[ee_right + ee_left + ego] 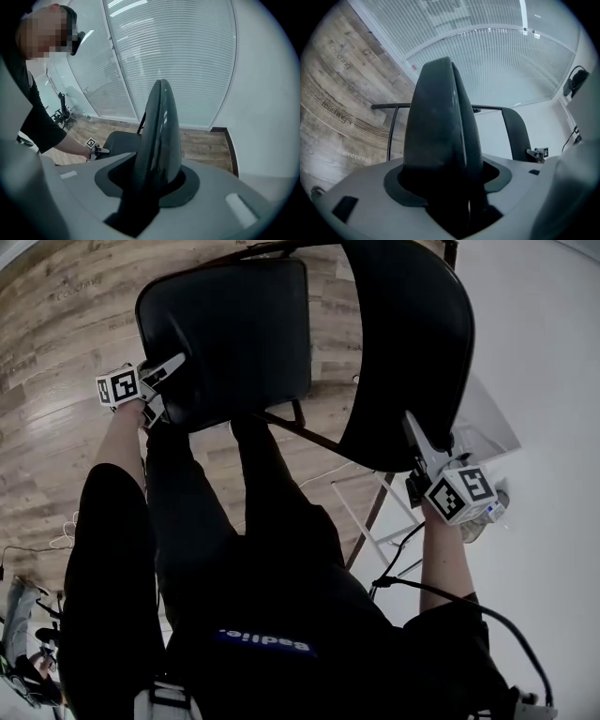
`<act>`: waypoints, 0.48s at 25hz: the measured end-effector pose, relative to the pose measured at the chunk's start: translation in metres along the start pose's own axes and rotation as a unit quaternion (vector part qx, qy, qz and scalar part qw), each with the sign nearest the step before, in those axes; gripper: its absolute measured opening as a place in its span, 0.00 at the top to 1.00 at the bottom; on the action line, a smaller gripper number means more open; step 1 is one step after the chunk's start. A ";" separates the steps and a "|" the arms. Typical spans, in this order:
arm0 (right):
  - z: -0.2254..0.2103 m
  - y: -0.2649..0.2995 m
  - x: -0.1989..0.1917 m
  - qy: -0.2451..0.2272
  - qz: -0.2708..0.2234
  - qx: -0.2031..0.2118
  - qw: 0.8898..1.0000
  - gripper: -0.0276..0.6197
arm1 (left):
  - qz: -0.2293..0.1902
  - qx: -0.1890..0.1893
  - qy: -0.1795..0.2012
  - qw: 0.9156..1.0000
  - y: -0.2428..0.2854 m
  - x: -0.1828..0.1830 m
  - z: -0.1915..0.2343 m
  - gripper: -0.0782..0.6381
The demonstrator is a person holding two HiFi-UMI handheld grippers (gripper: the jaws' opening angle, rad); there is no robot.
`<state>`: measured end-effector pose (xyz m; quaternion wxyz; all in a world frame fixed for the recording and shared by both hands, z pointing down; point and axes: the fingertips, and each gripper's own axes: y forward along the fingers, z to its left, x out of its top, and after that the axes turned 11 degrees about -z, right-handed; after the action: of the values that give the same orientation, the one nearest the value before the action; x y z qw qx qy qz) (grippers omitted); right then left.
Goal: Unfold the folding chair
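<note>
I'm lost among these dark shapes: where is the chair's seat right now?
In the head view the seat sits upper left of centre, above the wooden floor, with the left gripper at its left edge and the curved backrest to its right.

Left gripper (pixel 169 388), a white two-jaw tool bearing a black-and-white marker cube (pixel 119 387): held out ahead on the bare left forearm (pixel 124 432) below a black sleeve (pixel 108 549), with the jaws set apart about the edge of the black padded chair seat (pixel 234 324). Right gripper (pixel 419 439), of the same make, with its own marker cube (pixel 461 494) turned upward: carried nearer the body on the bare right forearm (pixel 441 554), with the jaws closed on the rim of the glossy black chair backrest (pixel 412 334).
</note>
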<state>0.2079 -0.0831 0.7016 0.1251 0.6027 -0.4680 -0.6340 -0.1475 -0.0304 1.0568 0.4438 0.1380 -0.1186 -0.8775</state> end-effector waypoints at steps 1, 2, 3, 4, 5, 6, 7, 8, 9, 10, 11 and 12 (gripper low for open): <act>-0.001 0.005 -0.002 0.002 0.000 0.002 1.000 0.75 | -0.001 -0.003 -0.001 1.000 -0.001 0.002 0.006 0.49; -0.004 0.008 -0.005 0.004 0.000 0.004 1.000 0.75 | -0.003 -0.004 -0.002 1.000 -0.001 0.003 0.011 0.48; -0.007 0.009 -0.008 0.006 -0.001 0.007 1.000 0.75 | -0.004 -0.005 -0.002 1.000 0.000 0.002 0.015 0.47; -0.009 0.009 -0.012 0.009 -0.002 0.009 1.000 0.75 | -0.004 -0.006 -0.003 1.000 0.000 0.000 0.018 0.47; -0.011 0.008 -0.015 0.013 -0.002 0.011 1.000 0.75 | -0.004 -0.008 -0.003 1.000 0.000 -0.002 0.020 0.46; -0.013 0.008 -0.017 0.015 -0.003 0.013 1.000 0.75 | -0.005 -0.012 -0.004 1.000 -0.001 -0.003 0.022 0.46; -0.013 0.009 -0.018 0.016 -0.004 0.014 1.000 0.75 | -0.006 -0.018 -0.005 1.000 -0.001 -0.003 0.023 0.46; -0.013 0.009 -0.018 0.017 -0.005 0.015 1.000 0.75 | -0.008 -0.025 -0.005 1.000 -0.002 -0.003 0.023 0.46; -0.013 0.009 -0.018 0.017 -0.006 0.015 1.000 0.75 | -0.009 -0.031 -0.005 0.999 -0.002 -0.002 0.023 0.46; -0.013 0.009 -0.018 0.017 -0.007 0.015 1.000 0.75 | -0.010 -0.037 -0.006 0.999 -0.002 -0.001 0.023 0.46; -0.013 0.010 -0.018 0.017 -0.007 0.014 1.000 0.75 | -0.012 -0.041 -0.006 0.999 -0.002 0.000 0.022 0.46; -0.013 0.010 -0.018 0.016 -0.008 0.014 1.000 0.75 | -0.015 -0.043 -0.006 0.999 -0.001 0.001 0.021 0.46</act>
<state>0.2195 -0.0811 0.7225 0.1190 0.6183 -0.4699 -0.6186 -0.1565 -0.0290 1.0757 0.4355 0.1147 -0.0812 -0.8892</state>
